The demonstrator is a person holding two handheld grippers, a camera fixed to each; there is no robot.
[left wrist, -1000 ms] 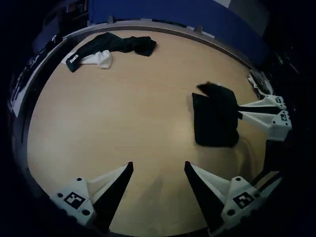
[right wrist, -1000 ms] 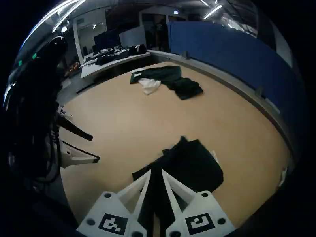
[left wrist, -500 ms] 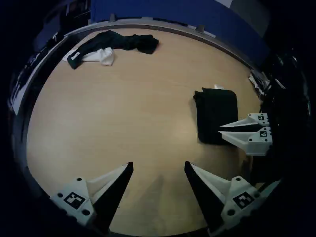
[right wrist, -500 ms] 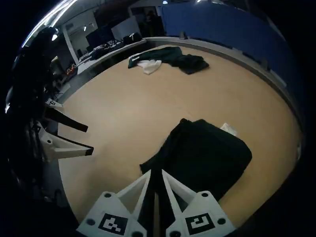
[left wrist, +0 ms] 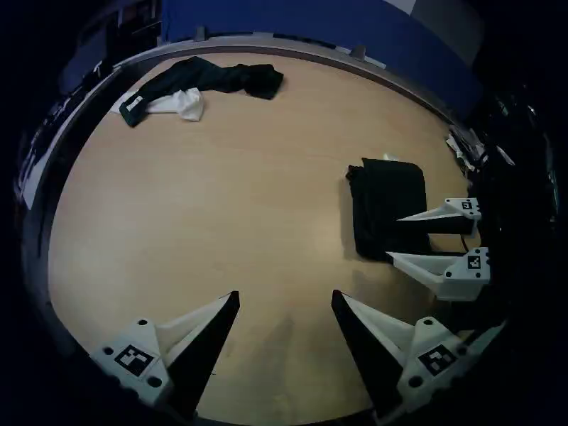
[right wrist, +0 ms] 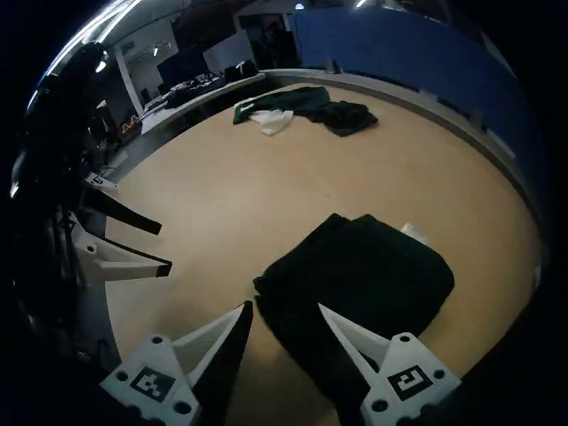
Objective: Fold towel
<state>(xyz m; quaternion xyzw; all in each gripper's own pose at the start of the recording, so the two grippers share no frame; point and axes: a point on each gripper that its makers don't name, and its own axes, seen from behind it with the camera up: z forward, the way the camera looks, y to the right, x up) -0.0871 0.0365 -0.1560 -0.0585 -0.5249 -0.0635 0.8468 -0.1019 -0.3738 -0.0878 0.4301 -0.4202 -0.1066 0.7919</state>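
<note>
We work on a broad wooden table (left wrist: 213,213) with a blue partition (left wrist: 319,21) along its far edge. The towel (right wrist: 362,277), dark and already doubled into a compact, thick rectangle, lies flat on the table's right-hand part, well apart from a loose pile of dark and white cloth (left wrist: 206,78) at the far side.

We judge that one fold is done and that we are between grasps: either a last fold is due or the towel only needs squaring up. If we fold again, we need to take the near edge by both corners and carry it over to the far edge without dragging the layers underneath apart. The stacked layers look soft and may slip.

In the right gripper view, the right gripper (right wrist: 284,305) stands wide open with nothing in it. The towel's near corner lies just ahead of the gap between the fingers, and the right-hand finger overlaps the cloth; we cannot tell whether it touches.

The left gripper (left wrist: 284,293) is equally wide open and empty, hovering over bare wood, with the towel ahead and off to its right, well apart.

A small white tag (right wrist: 414,232) peeks out at the towel's far edge.
</note>
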